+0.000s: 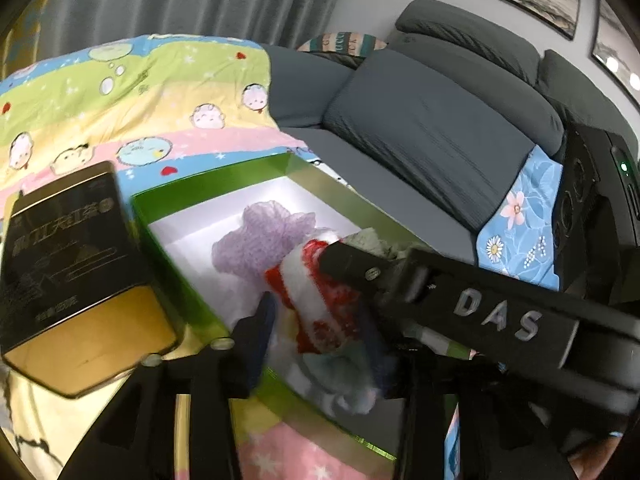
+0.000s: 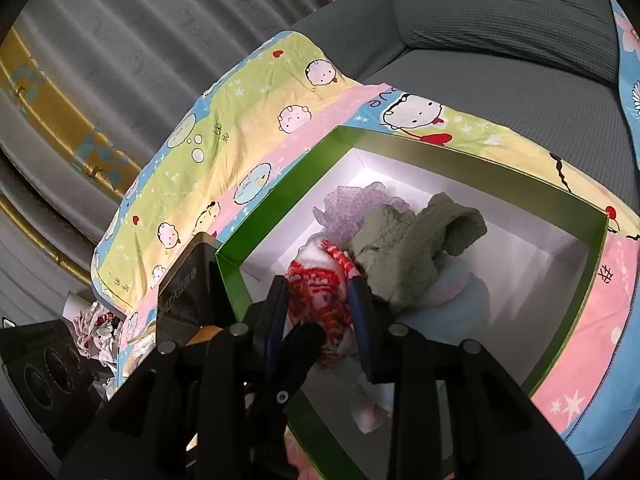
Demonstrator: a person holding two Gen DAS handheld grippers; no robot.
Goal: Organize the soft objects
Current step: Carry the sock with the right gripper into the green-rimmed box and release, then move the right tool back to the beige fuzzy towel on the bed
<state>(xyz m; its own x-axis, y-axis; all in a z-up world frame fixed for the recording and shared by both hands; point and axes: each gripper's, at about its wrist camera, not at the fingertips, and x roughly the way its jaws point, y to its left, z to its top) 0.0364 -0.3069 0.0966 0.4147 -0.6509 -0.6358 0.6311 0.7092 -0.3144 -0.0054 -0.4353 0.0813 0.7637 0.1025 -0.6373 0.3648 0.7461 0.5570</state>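
Note:
A green box with a white inside (image 1: 176,264) (image 2: 568,320) lies on a cartoon-print blanket. In it are a purple mesh puff (image 1: 260,236) (image 2: 352,208), a grey-green knit piece (image 2: 404,256) (image 1: 368,240) and pale soft items. A red-and-white fluffy sock (image 1: 316,300) (image 2: 320,292) is over the box. My right gripper (image 2: 318,312) is shut on the sock, a finger on each side. My left gripper (image 1: 320,320) also straddles the sock; its left finger (image 1: 260,328) shows, and the right gripper's arm (image 1: 480,308) hides the other.
A black and gold tin (image 1: 68,272) (image 2: 188,292) stands against the box's left wall. The blanket (image 1: 132,96) (image 2: 240,128) covers a grey sofa (image 1: 432,128) (image 2: 500,60). A black speaker unit (image 1: 592,200) (image 2: 44,376) and a clothes pile (image 2: 96,332) lie nearby. Curtains hang behind.

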